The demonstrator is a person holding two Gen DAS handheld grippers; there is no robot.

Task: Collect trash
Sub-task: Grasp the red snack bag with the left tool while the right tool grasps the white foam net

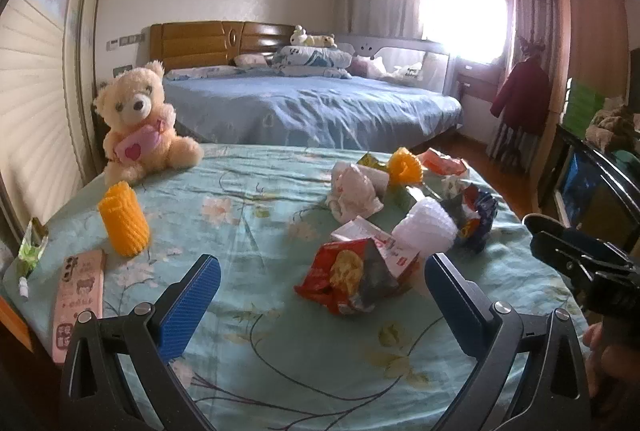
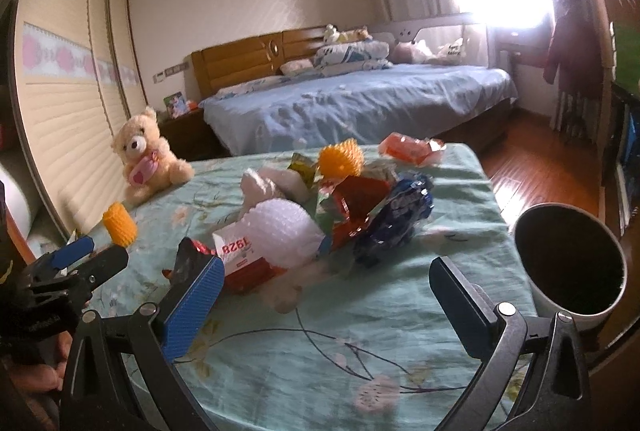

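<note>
Left wrist view: we list a red snack wrapper [image 1: 346, 281], crumpled, lying on the floral tablecloth [image 1: 280, 351] just ahead of our left gripper [image 1: 320, 295], a little right of its centre line, long axis running left to right across the jaws. Left gripper: spread wide, holding nothing. Behind the wrapper, a heap of further trash. Right gripper [image 2: 324, 295]: likewise agape and empty, the heap ahead of it, the white bin [image 2: 570, 263] to its right. We judge the left nearer.
</note>
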